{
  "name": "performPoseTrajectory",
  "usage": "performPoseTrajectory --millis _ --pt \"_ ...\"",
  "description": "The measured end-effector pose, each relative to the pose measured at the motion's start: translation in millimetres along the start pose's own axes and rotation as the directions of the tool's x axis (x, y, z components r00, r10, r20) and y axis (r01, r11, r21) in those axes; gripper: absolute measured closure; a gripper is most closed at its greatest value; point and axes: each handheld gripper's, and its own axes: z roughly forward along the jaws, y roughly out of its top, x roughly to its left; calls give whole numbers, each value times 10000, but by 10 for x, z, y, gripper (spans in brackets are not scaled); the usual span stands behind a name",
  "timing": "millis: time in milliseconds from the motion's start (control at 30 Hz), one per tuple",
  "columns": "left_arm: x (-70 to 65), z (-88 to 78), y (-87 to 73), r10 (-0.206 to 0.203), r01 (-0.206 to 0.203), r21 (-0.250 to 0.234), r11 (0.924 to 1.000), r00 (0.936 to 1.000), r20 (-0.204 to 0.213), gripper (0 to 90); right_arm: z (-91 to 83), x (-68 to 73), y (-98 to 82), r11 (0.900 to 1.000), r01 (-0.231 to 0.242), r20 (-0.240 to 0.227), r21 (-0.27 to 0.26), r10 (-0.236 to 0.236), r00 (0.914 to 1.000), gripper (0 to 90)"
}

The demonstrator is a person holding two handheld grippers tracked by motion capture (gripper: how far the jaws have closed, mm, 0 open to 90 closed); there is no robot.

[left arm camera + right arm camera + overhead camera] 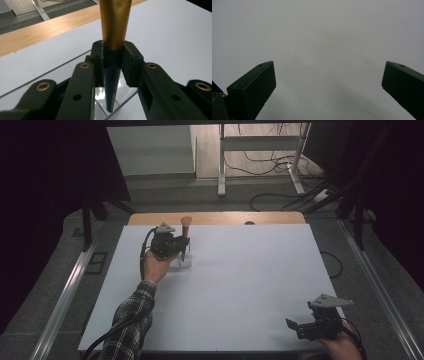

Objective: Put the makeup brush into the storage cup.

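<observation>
Nearest to us, at about five o'clock on the white table [225, 290], we hold the right gripper [300, 326]; its jaws stand wide apart with nothing between them, and it rests low over bare table. Farther off, at about eleven o'clock, our left gripper [181, 247] is clamped on a brush [113, 50]; the jaws pinch it right where the gold part meets the dark handle. The brush stands upright; its dark tip points down into a clear box [125, 100] that sits on the table under the gripper; we cannot tell if the tip touches the bottom. We think the step in hand is moving the brush at the box, putting it in or lifting it out; the pictures do not tell which. The next move needs a straight, slow hand, so the brush does not bump the thin clear walls or tip the box. We count one brush, one box, two grippers.
</observation>
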Motion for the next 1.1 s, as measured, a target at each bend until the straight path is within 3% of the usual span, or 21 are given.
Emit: performPoseTrajectory --millis 300,667,1100 --pt "-6 -44 29 39 -37 -112 9999 9998 179 647 0 -2 1 10000 -4 -6 -37 4 10000 0" --pt "18 -114 48 21 -22 -105 9999 10000 -37 511 -3 -4 2 10000 -18 -3 -45 18 10000 0" --pt "17 -144 48 108 -112 228 9997 9999 134 357 -9 -8 4 9998 -152 -32 -116 152 9999 0"
